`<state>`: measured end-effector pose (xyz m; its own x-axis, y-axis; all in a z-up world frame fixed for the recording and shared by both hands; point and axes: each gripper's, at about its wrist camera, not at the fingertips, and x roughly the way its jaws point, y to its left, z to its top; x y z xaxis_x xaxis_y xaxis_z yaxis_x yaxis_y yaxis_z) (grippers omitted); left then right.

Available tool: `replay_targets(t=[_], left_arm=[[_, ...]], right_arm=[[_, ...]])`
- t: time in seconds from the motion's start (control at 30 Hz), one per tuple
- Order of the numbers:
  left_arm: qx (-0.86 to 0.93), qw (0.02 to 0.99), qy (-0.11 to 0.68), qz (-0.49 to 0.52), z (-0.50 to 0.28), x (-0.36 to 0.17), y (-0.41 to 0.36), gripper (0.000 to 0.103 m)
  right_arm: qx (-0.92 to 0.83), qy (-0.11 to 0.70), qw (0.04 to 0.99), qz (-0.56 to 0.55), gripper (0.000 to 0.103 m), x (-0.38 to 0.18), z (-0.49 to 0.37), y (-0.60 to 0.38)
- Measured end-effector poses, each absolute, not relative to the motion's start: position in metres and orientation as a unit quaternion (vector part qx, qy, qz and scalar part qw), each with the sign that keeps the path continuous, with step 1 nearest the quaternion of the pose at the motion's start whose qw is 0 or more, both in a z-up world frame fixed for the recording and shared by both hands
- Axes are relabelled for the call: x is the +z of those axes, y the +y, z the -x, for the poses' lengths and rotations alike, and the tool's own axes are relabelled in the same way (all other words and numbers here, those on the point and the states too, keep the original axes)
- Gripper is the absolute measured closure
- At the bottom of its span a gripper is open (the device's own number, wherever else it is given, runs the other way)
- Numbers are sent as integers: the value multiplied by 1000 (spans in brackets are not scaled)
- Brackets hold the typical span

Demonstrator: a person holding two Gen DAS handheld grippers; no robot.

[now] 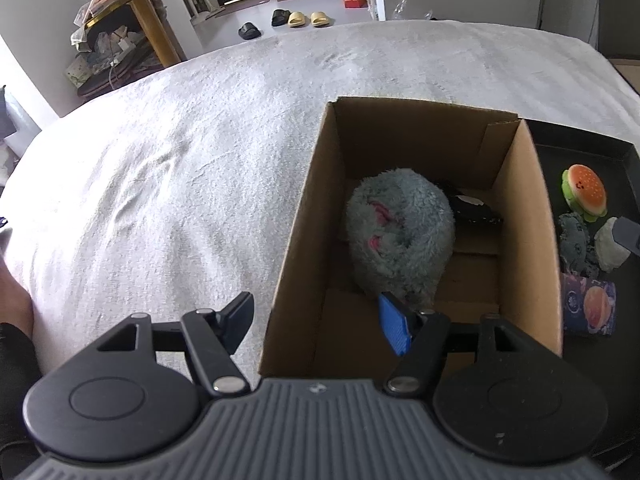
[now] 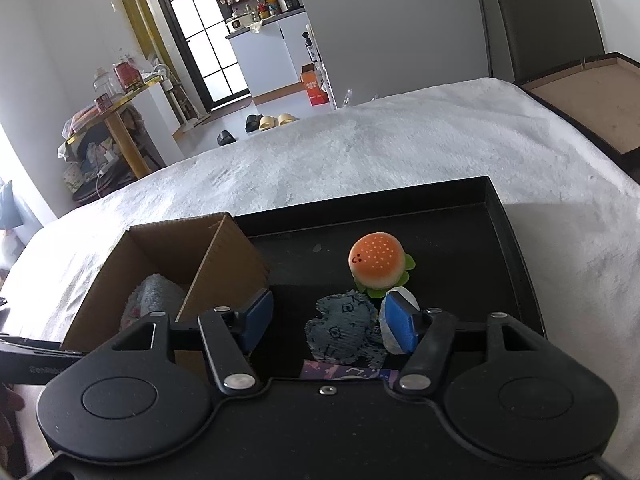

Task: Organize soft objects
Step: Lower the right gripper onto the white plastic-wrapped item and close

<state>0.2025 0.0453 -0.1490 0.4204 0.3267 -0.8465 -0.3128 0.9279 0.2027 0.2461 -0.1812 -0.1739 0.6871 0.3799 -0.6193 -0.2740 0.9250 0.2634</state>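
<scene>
Both tongs are open and hold nothing: right gripper (image 2: 330, 322) hovers over the floppy denim patch (image 2: 344, 330) in the black tray (image 2: 496, 216), left gripper (image 1: 320, 326) by the cardboard box (image 1: 532, 216). Pinch its light, soft middle.

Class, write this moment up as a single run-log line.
left gripper: open over box | right gripper: open above denim toy | fluffy toy: boxed | burger toy: on tray

Grey plush (image 1: 400, 236) lies inside cardboard box (image 1: 528, 216).
</scene>
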Motion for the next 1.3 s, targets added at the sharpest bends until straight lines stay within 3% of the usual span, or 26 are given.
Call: replay_targets(t=[0.63,0.7,0.73,0.77,1.3], left_arm=[[208,841,499,-26,-227,-150,43,36],[208,840,500,-27,-229,-151,43,36],[208,839,502,-27,-230,-152,43,36],[208,839,502,-27,-230,-152,43,36],[200,838,507,1,-220,-151,49,36]], right_arm=[[141,374,911,-100,40,-220,-272,-193],[125,383,909,-103,49,-226,-275,-198],[119,389,908,-104,73,-230,-277,-201],[113,393,907,-105,76,-233,-278,-203],[111,386,909,-108,77,-220,-262,-209]])
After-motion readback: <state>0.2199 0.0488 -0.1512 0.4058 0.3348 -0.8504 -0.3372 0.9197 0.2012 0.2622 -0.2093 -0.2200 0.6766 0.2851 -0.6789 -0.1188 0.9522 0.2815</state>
